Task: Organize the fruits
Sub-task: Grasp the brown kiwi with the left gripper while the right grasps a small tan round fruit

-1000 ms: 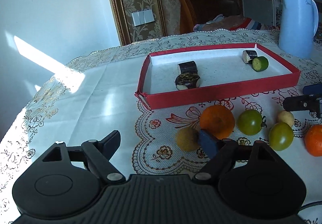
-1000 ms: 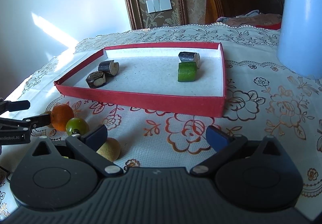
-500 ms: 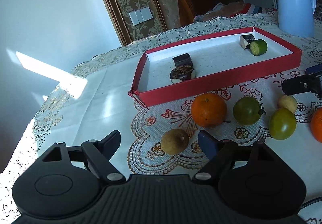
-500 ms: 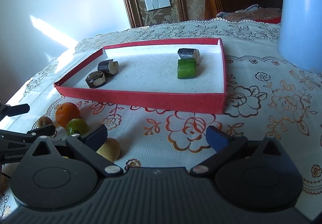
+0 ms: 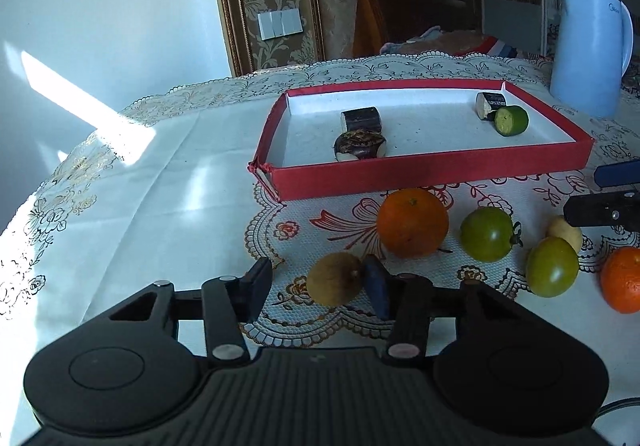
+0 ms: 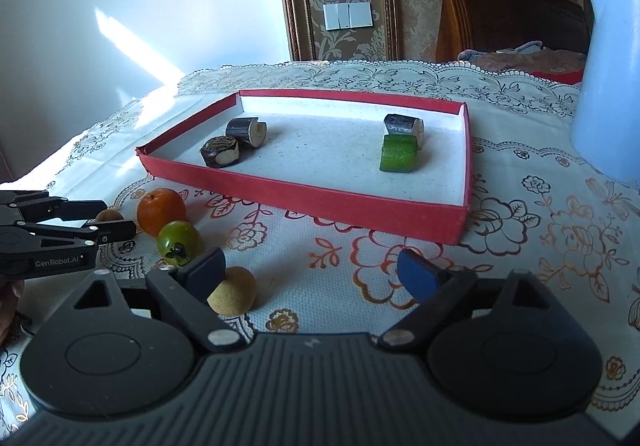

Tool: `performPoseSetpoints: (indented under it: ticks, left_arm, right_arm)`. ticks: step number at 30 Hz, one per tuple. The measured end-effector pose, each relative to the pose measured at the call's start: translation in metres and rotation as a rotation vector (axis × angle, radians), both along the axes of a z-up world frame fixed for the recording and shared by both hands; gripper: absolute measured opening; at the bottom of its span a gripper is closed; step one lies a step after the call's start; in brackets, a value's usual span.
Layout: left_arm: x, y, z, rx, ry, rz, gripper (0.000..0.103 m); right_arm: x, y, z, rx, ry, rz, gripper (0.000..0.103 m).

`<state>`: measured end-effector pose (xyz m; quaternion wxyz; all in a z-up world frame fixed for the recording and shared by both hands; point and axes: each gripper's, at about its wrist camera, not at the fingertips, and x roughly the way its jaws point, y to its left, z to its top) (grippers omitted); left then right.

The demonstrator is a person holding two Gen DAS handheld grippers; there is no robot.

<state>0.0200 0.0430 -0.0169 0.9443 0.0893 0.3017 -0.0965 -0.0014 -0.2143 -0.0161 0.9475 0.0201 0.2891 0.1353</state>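
In front of the red tray (image 5: 424,169), on the desk (image 5: 168,205), the left claw (image 5: 320,288) is closing around a brown fruit (image 5: 335,284) it only neared before, one pad touching, grasp incomplete; the right claw (image 6: 312,274) narrows, empty

Home (lace tablecloth (image 5: 168,181), kettle (image 5: 588,49))

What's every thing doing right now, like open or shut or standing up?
Left claw, closing, brown round fruit between its fingers, not yet squeezed.
Right claw, closing, pale tan round fruit just inside one finger.
Red shallow cardboard tray, lidless, four cut pieces inside.
Light blue plastic kettle, upright.
Large orange, loose outside the tray.
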Motion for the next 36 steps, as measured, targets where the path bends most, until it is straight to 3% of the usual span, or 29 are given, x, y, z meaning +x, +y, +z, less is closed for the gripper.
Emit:
performPoseSetpoints:
  ticks: [6, 11, 16, 20, 23, 26, 34, 36]
  left_arm:
    - [0.000, 0.000, 0.000, -0.004, 0.000, 0.001, 0.050]
    - [0.000, 0.000, 0.000, -0.006, -0.001, 0.001, 0.050]
    - [-0.001, 0.000, 0.000, -0.002, -0.003, 0.001, 0.050]
    - [-0.001, 0.000, 0.000, 0.003, -0.006, 0.001, 0.050]
    - [-0.001, 0.000, -0.001, 0.002, -0.006, 0.001, 0.050]
    - [-0.001, 0.000, 0.000, 0.003, -0.006, 0.001, 0.050]
    - [-0.001, 0.000, 0.000, 0.005, -0.008, 0.001, 0.050]
    - [-0.001, 0.000, 0.000, 0.005, -0.008, 0.001, 0.050]
  right_arm:
    - [-0.004, -0.008, 0.011, 0.063, -0.024, 0.026, 0.092]
    - [-0.001, 0.006, 0.004, -0.003, 0.016, 0.065, 0.092]
    - [-0.003, 0.020, 0.002, -0.077, -0.014, 0.079, 0.090]
    - [0.006, 0.022, -0.002, -0.112, 0.035, 0.078, 0.083]
    - [-0.003, 0.031, -0.003, -0.173, 0.034, 0.136, 0.069]
    - [-0.006, 0.037, -0.006, -0.221, 0.015, 0.134, 0.069]
    - [-0.001, 0.043, -0.008, -0.181, 0.013, 0.173, 0.037]
    - [-0.002, 0.045, -0.007, -0.169, 0.012, 0.190, 0.025]
